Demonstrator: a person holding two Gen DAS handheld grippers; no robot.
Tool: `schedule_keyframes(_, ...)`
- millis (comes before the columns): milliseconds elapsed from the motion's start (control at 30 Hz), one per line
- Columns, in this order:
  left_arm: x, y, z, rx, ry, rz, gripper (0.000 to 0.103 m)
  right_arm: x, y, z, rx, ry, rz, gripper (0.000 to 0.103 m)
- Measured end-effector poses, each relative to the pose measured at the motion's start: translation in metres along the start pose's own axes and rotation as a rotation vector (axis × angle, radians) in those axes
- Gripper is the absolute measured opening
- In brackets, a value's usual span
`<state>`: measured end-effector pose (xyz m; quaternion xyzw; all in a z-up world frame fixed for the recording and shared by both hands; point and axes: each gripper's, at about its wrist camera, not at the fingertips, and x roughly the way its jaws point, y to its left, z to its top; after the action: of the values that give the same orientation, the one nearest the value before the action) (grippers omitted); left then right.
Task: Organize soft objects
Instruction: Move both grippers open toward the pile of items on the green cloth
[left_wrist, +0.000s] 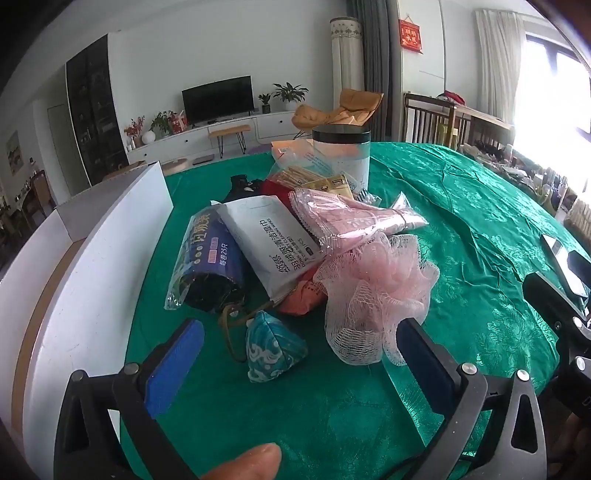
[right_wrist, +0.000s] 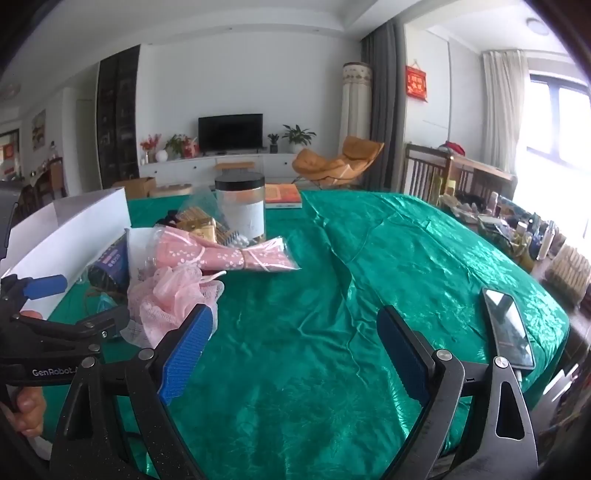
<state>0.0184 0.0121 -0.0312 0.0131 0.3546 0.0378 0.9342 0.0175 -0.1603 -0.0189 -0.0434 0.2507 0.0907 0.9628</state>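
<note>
A heap of soft goods lies on the green tablecloth (left_wrist: 461, 236). In the left wrist view I see a pink mesh bath pouf (left_wrist: 376, 291), a pink wrapped cloth bundle (left_wrist: 351, 218), a white wet-wipes pack (left_wrist: 269, 240), a dark blue bag roll (left_wrist: 210, 262) and a small teal fabric pouch (left_wrist: 273, 350). My left gripper (left_wrist: 295, 354) is open, just in front of the pouch and the pouf, holding nothing. My right gripper (right_wrist: 295, 347) is open and empty over bare cloth, right of the pouf (right_wrist: 170, 299) and the pink bundle (right_wrist: 221, 254).
A white open box (left_wrist: 92, 258) stands at the table's left edge. A clear jar with a black lid (left_wrist: 341, 155) stands behind the heap. A phone (right_wrist: 508, 328) lies near the right edge. Clutter lines the far right beside the table.
</note>
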Motion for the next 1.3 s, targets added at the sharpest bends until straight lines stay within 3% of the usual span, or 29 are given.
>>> schedule_keyframes(1300, 0.011, -0.002, -0.008, 0.035, 0.058, 0.044, 0.103, 0.007, 0.005, -0.005, -0.017, 0.03, 0.031, 0.092)
